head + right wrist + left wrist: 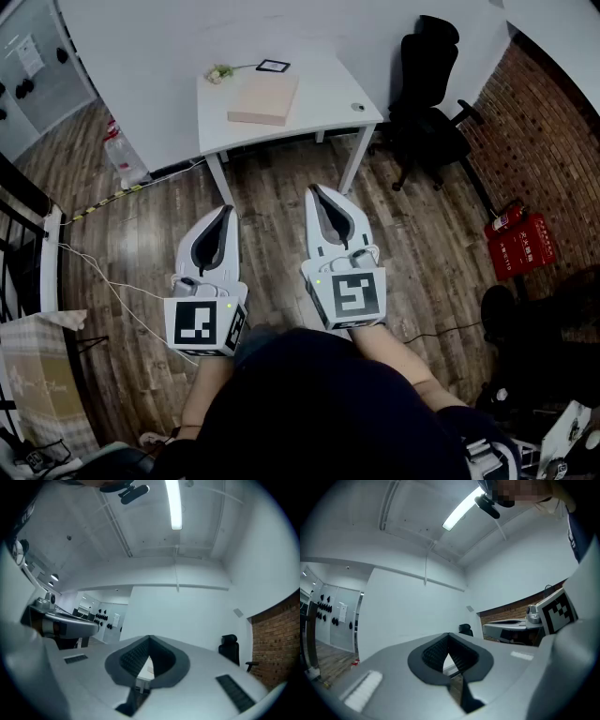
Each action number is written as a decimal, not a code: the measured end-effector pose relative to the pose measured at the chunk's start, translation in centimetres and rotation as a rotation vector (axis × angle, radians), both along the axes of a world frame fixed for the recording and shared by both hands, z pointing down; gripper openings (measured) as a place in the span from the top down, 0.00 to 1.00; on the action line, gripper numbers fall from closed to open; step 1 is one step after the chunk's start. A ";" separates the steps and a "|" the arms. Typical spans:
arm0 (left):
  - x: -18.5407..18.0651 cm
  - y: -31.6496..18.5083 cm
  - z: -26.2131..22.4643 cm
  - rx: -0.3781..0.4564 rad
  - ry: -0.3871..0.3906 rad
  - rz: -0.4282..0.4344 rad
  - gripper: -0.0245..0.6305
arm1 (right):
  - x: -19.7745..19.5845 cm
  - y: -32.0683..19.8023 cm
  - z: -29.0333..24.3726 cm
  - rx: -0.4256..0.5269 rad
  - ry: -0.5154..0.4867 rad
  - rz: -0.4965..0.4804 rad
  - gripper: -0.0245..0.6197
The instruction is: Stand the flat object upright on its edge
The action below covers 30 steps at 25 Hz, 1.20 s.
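Note:
A flat tan box lies on its broad face on the white table ahead of me. My left gripper and right gripper are held side by side over the wooden floor, well short of the table. Both are shut with nothing between the jaws. In the left gripper view the closed gripper points slightly upward at the white wall. The right gripper view shows the same for its gripper, with a sliver of the table seen through the jaw gap.
A small black-framed picture and a sprig of flowers lie at the table's far edge. A black office chair stands right of the table. Red fire extinguishers sit by the brick wall. A cable runs across the floor at left.

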<state>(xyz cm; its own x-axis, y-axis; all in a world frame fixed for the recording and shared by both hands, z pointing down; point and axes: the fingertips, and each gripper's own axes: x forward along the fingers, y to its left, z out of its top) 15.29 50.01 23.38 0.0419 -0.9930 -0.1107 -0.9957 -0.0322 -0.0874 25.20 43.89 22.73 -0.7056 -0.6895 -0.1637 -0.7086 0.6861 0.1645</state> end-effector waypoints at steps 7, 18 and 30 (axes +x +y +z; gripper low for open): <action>0.5 -0.9 -0.1 0.007 -0.009 -0.018 0.95 | 0.5 -0.8 -0.4 0.017 -0.018 -0.027 0.95; -3.6 -5.6 1.6 0.002 0.023 -0.016 0.94 | -3.3 -6.0 2.0 -0.017 0.011 -0.013 0.95; -16.1 -19.9 2.1 -0.007 0.064 0.107 0.77 | -14.2 -19.9 4.0 -0.097 0.020 0.084 0.85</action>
